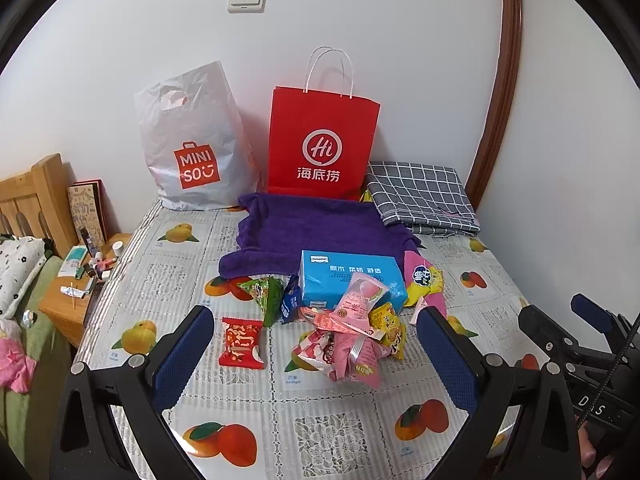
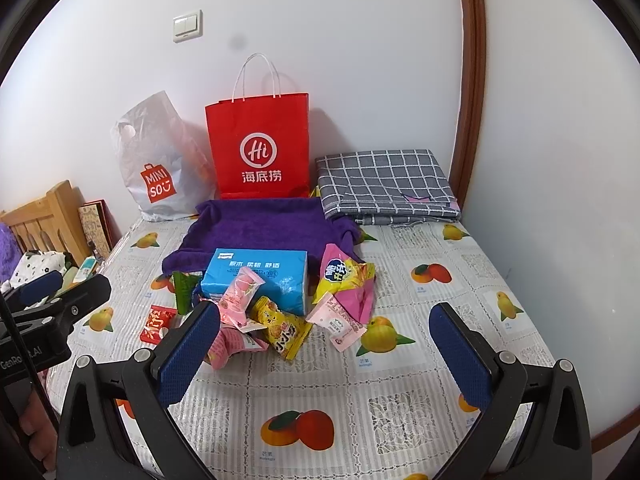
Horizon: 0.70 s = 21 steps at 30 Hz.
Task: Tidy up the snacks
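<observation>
On the fruit-print tablecloth (image 2: 420, 240), at twelve o'clock from both tools, lay the snack heap (image 2: 280, 312) against a blue tissue pack (image 2: 256, 276). The left gripper (image 1: 316, 344) and right gripper (image 2: 326, 344) hung spread, empty. Crinkly overlapping packets risked slipping or coming up two together.

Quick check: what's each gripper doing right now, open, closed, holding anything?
Left gripper: open, holding nothing, above the pile of snack packets.
Right gripper: open, holding nothing.
</observation>
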Each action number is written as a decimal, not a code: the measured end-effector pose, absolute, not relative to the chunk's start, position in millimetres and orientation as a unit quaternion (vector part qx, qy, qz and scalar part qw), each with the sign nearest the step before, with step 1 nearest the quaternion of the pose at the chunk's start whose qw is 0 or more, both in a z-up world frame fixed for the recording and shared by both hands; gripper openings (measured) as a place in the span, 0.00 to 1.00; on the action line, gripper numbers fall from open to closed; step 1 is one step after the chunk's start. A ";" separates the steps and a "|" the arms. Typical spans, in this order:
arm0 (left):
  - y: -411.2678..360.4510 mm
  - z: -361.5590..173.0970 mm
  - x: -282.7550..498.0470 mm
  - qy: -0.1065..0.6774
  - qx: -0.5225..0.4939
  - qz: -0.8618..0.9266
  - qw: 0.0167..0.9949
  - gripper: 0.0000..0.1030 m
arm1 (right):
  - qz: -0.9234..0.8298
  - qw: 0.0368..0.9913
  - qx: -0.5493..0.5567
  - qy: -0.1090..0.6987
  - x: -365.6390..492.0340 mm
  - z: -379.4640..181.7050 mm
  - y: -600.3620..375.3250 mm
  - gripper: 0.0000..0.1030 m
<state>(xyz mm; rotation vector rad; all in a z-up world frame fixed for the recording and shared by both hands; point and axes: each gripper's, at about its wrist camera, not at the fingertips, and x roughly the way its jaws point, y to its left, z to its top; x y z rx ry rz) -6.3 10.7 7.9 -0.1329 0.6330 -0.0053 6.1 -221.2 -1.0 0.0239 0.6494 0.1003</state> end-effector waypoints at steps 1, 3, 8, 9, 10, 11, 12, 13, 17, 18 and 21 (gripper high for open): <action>11.0 8.3 -6.6 0.310 -0.064 -0.003 0.949 0.99 | 0.049 0.946 0.012 0.319 6.3 -1.0 -221.6 1.00; 11.9 9.0 -7.4 0.308 -0.065 -0.003 0.949 0.99 | 0.049 0.946 0.014 0.319 6.4 -1.4 -222.5 1.00; 12.4 9.7 -8.3 0.307 -0.066 -0.004 0.949 0.99 | 0.048 0.946 0.013 0.319 6.5 -1.7 -223.3 1.00; 12.3 9.6 -8.6 0.307 -0.067 -0.004 0.949 0.99 | 0.049 0.946 0.012 0.319 6.5 -1.6 -223.3 1.00; 12.1 9.6 -8.6 0.306 -0.066 -0.005 0.950 0.99 | 0.049 0.946 0.011 0.319 6.7 -1.9 -223.1 1.00; 12.0 9.4 -9.0 0.306 -0.067 -0.006 0.950 0.99 | 0.050 0.947 0.011 0.317 6.6 -1.6 -223.1 1.00; 12.2 9.4 -9.2 0.305 -0.067 -0.007 0.950 0.99 | 0.050 0.947 0.010 0.317 5.9 -1.4 -222.6 1.00; 12.0 9.3 -9.3 0.305 -0.067 -0.005 0.950 0.99 | 0.051 0.947 0.009 0.317 4.8 -1.4 -221.8 1.00; 12.6 9.5 -10.0 0.304 -0.070 -0.008 0.950 0.99 | 0.050 0.947 0.008 0.316 4.3 -1.5 -221.4 1.00; 13.0 9.6 -9.8 0.304 -0.071 -0.009 0.950 0.99 | 0.050 0.947 0.009 0.316 3.9 -1.4 -221.3 1.00; 13.3 9.5 -9.6 0.303 -0.073 -0.012 0.950 0.99 | 0.050 0.948 0.009 0.315 3.6 -1.4 -221.1 1.00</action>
